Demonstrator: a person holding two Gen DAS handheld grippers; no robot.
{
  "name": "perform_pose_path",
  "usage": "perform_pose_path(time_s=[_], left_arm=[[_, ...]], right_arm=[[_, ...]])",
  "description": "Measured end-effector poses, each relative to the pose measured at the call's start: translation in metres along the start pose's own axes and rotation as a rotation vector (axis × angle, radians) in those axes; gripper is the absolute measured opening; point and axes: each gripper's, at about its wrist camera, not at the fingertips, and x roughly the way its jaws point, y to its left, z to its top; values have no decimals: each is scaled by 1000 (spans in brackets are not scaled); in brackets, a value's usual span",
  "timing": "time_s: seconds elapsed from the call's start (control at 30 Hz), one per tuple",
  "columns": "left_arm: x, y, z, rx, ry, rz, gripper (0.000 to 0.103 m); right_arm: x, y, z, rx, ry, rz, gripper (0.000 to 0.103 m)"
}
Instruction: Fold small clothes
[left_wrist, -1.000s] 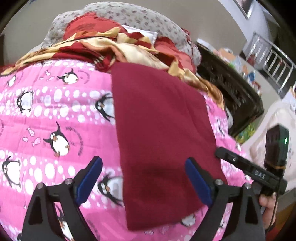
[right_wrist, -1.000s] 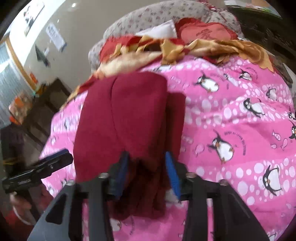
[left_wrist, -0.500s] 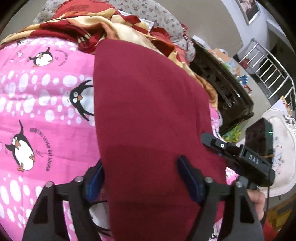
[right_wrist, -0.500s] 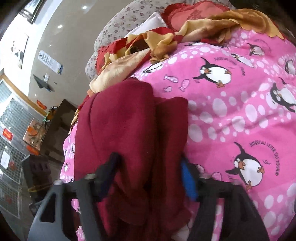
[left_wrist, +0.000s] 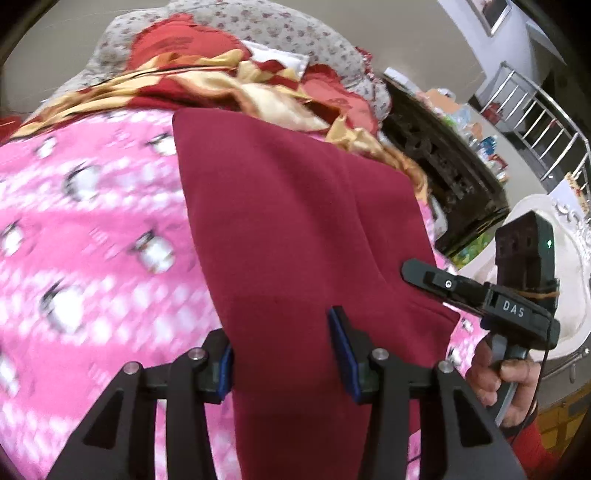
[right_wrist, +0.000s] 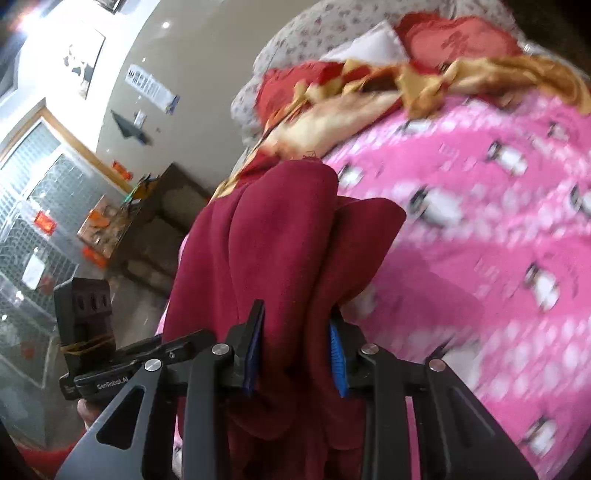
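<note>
A maroon garment (left_wrist: 295, 229) lies lengthwise on the pink penguin blanket (left_wrist: 92, 240), its near end coming up between the fingers of my left gripper (left_wrist: 284, 362). Those jaws are closing around the cloth, which stays flat and unpinched between the blue pads (left_wrist: 343, 354). In the right wrist view the garment (right_wrist: 280, 229) is bunched into thick folds. My right gripper (right_wrist: 295, 358) has its closing jaws pressed on that bunch from both sides. A hand (left_wrist: 509, 380) holds the right gripper's handle at the garment's right edge.
A crumpled red and gold cloth (left_wrist: 229, 85) and floral pillows (left_wrist: 280, 29) are piled at the blanket's far end. Dark carved furniture (left_wrist: 443, 162) stands beyond the right side of the bed, with a metal railing (left_wrist: 539, 110) behind it.
Both pairs of jaws have narrowed around the maroon garment. The right gripper has gathered the cloth into a tighter, raised bunch. Both views have shifted, and the blanket is now blurred.
</note>
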Motion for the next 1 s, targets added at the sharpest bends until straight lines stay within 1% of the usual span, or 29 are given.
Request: perform_pose_path(time_s=[0.1, 0.17, 0.2, 0.23, 0.27, 0.3, 0.37, 0.43, 0.53, 0.6, 0.67, 0.7, 0.77, 0.8, 0.83, 0.87, 0.93, 1.0], left_arm=[[-2, 13, -24, -12, 28, 56, 48], [12, 21, -36, -34, 65, 94, 49], [18, 24, -41, -41, 76, 116, 51], [22, 26, -45, -43, 63, 139, 58], [21, 25, -47, -35, 43, 159, 60], [20, 23, -49, -23, 29, 174, 64], [16, 18, -50, -3, 7, 202, 67], [15, 16, -51, 0, 1, 209, 68], [13, 14, -51, -2, -7, 220, 68], [9, 16, -53, 3, -22, 236, 68], [2, 16, -54, 19, -42, 261, 68], [-1, 16, -54, 28, -55, 271, 69], [-8, 14, -53, 37, -85, 282, 72], [-11, 14, -53, 34, -97, 279, 75], [-13, 14, -53, 30, -105, 278, 77], [-16, 15, -53, 25, -115, 281, 77], [-19, 14, -53, 26, -129, 294, 78], [-21, 12, -54, 39, -137, 319, 78]], right_arm=[[22, 4, -21, -6, 54, -23, 62], [42, -4, -33, 21, 108, -84, 67], [49, -8, -36, 19, 131, -133, 67], [48, -8, -38, -5, 128, -170, 70], [43, -3, -39, -28, 113, -188, 71], [38, 2, -38, -49, 102, -205, 71], [20, 24, -35, -143, 62, -250, 71], [8, 43, -33, -217, 38, -249, 71], [2, 72, -33, -283, 6, -192, 71], [7, 83, -36, -299, 5, -173, 71], [20, 88, -43, -324, 26, -188, 71], [26, 88, -47, -334, 42, -199, 70], [41, 81, -55, -335, 85, -233, 63], [42, 76, -60, -333, 95, -264, 59], [48, 68, -65, -335, 106, -337, 56], [49, 63, -68, -333, 112, -360, 56], [49, 49, -74, -307, 113, -364, 56], [47, 44, -77, -298, 104, -360, 56]])
